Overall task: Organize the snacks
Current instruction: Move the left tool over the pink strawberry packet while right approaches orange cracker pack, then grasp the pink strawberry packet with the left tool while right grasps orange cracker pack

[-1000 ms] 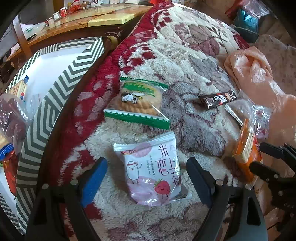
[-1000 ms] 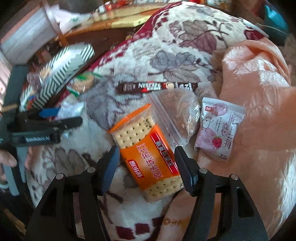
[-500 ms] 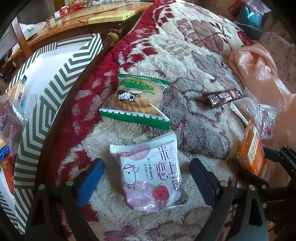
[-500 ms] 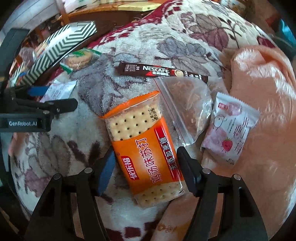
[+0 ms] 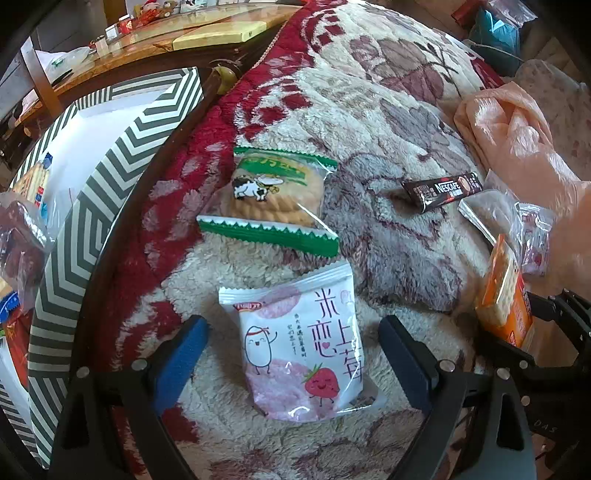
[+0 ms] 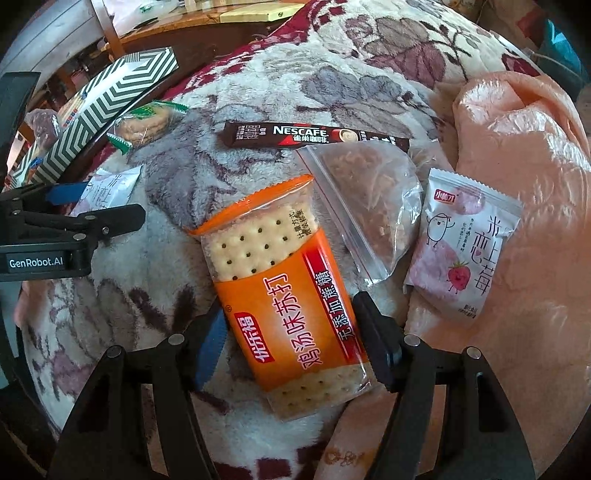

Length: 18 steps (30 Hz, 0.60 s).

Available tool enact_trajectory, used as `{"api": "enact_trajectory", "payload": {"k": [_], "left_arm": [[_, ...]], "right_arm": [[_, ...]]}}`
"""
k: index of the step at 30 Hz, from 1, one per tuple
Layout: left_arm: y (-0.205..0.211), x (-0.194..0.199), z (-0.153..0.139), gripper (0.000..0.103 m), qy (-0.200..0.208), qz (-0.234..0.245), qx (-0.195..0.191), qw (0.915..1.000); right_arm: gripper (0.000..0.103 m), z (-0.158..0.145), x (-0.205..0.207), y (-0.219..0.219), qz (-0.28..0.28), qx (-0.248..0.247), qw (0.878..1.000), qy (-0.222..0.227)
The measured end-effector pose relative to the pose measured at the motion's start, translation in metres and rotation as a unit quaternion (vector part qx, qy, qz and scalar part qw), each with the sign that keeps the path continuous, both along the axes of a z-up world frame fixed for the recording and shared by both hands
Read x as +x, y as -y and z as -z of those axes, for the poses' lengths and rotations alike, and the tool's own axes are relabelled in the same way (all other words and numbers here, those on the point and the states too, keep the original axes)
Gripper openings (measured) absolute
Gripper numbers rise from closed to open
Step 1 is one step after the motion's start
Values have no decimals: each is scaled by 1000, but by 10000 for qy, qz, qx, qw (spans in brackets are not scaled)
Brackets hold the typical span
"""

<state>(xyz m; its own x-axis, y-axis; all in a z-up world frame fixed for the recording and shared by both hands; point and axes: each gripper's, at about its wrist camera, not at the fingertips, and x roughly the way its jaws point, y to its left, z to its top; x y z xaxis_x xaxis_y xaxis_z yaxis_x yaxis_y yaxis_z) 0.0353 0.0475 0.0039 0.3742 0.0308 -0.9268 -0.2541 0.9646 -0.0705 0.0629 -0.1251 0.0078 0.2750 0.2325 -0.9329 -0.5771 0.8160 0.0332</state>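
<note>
A pink and white strawberry rice-snack pouch (image 5: 299, 347) lies flat on the floral blanket, between the fingers of my left gripper (image 5: 291, 350). Those fingers stand open, with a gap on each side of the pouch. In the right wrist view an orange cracker pack (image 6: 284, 295) lies between the fingers of my right gripper (image 6: 291, 338). This gripper is open too, its pads close beside the pack's long edges. Beyond lie a green cookie pack (image 5: 275, 195), a Nescafe stick (image 6: 314, 134), a clear zip bag (image 6: 369, 206) and a second strawberry pouch (image 6: 465, 243).
A box with a grey and white chevron rim (image 5: 92, 206) stands left of the blanket, with snack packs inside. A wooden table (image 5: 166, 33) is behind it. A crumpled peach cloth (image 6: 517, 147) lies on the right. The left gripper (image 6: 96, 205) shows at the right view's left edge.
Both grippers' jaws have widened a little. The right gripper has come closer over the cracker pack, which now reaches further in between its fingers. The left gripper has hardly shifted.
</note>
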Motion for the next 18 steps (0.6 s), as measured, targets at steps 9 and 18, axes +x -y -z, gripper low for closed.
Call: {"api": "enact_trajectory", "payload": {"k": [9, 18], "left_arm": [[1, 0, 0, 95, 2, 34, 48, 10000], [1, -1, 0, 95, 2, 52, 67, 10000]], "right_arm": [[67, 0, 1, 0, 3, 4, 10000, -3], [67, 2, 2, 1, 17, 21, 10000, -34]]}}
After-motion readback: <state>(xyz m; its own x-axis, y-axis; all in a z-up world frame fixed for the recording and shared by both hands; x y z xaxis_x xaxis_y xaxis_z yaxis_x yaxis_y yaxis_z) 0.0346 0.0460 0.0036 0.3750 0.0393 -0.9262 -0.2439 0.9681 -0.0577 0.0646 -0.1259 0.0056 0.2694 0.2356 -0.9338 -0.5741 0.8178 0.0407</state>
